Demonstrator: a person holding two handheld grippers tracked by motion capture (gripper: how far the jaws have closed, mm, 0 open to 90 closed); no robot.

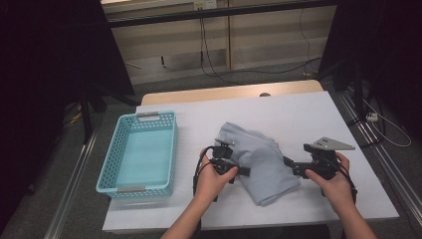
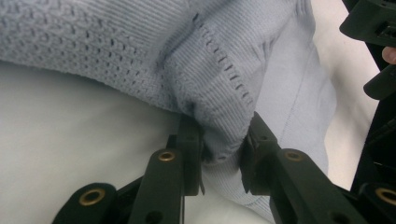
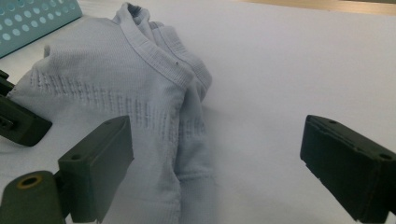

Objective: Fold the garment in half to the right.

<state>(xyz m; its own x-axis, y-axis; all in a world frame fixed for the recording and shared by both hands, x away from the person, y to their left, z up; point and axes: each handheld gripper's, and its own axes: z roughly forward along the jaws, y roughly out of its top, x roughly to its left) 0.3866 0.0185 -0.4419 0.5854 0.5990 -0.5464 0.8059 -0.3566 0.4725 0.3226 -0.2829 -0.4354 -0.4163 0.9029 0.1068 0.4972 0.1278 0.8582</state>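
Observation:
A light blue knitted garment [image 1: 259, 162] lies crumpled in the middle of the white table [image 1: 298, 112]. My left gripper [image 1: 245, 172] reaches it from the left. In the left gripper view its jaws [image 2: 223, 135] pinch a ribbed fold of the garment [image 2: 210, 70] between the pads. My right gripper [image 1: 288, 163] rests at the garment's right edge. In the right gripper view its jaws [image 3: 217, 140] stand wide apart, with the garment's [image 3: 116, 79] edge low between them and no pad touching it.
A turquoise perforated basket [image 1: 112, 154] stands at the table's left, with nothing in it. Its corner [image 3: 32, 18] also appears in the right gripper view. Bare white tabletop stretches behind and to the right of the garment. Cables run over the floor beyond the table.

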